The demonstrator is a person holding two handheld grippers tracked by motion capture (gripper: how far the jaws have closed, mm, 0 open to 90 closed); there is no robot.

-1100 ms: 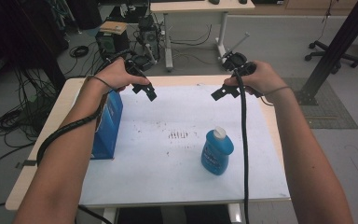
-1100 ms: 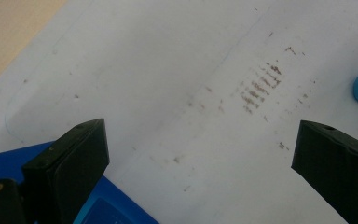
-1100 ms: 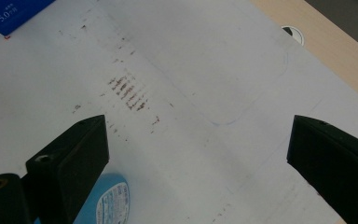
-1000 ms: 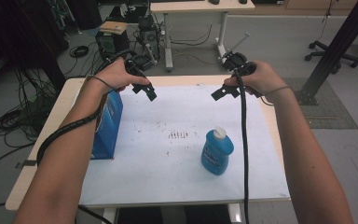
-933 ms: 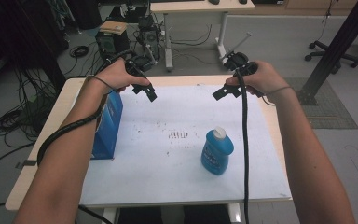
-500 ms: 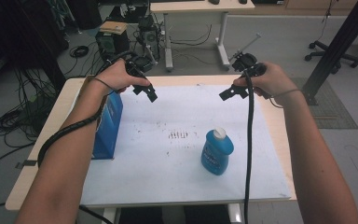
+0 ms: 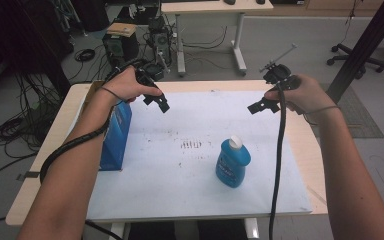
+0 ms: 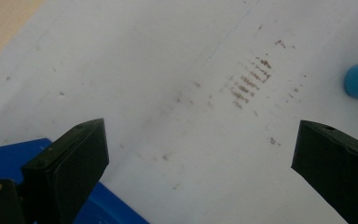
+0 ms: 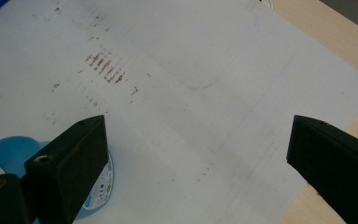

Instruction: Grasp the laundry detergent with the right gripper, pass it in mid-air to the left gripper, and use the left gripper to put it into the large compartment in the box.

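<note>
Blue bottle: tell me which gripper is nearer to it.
Right. The right gripper hangs open above the sheet just beyond the blue bottle, slightly to its right. The left gripper is farther off, open, beyond and to the bottle's left, by the blue box.

A lab or technical workroom: grey carpet floor strewn with black cable bundles [image 7: 15, 127], electronic units [image 7: 120, 42] standing on the floor, a plain desk [image 7: 207, 7] behind, an office chair base [image 7: 362, 55], and a white-sheeted worktable [image 7: 300, 145]
</note>
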